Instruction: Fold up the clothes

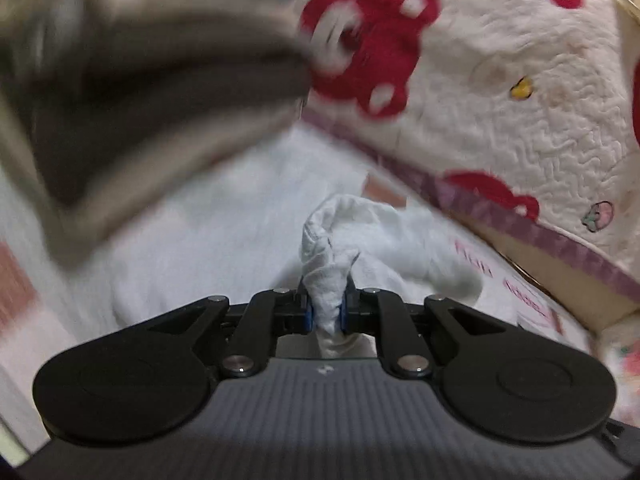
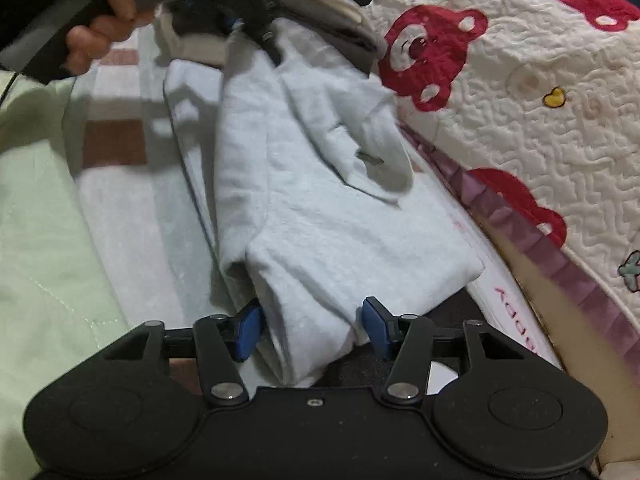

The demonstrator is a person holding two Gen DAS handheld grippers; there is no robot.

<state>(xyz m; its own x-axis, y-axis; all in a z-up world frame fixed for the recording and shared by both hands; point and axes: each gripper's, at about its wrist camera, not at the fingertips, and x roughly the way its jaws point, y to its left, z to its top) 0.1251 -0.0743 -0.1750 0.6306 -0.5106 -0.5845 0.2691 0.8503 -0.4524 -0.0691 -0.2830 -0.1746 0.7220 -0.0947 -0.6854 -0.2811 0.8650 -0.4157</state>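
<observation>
Pale-blue cotton garment [image 2: 320, 216] lay half-folded on bed beside bear-print quilt [image 2: 520, 100]. Left tool [image 1: 328, 312] pinched a bunched corner; right tool [image 2: 312, 328] gaped astride the hem. Risk: thin pinch slipping, fold collapsing.

Soft white cloth garment [image 2: 320, 208], quilted blanket [image 2: 540, 140]

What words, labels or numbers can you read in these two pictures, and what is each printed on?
"appy" (upside down, start hidden, uncertain): red print on the white sheet beside the white garment.
Left wrist view: the red print is too blurred to read.
</observation>
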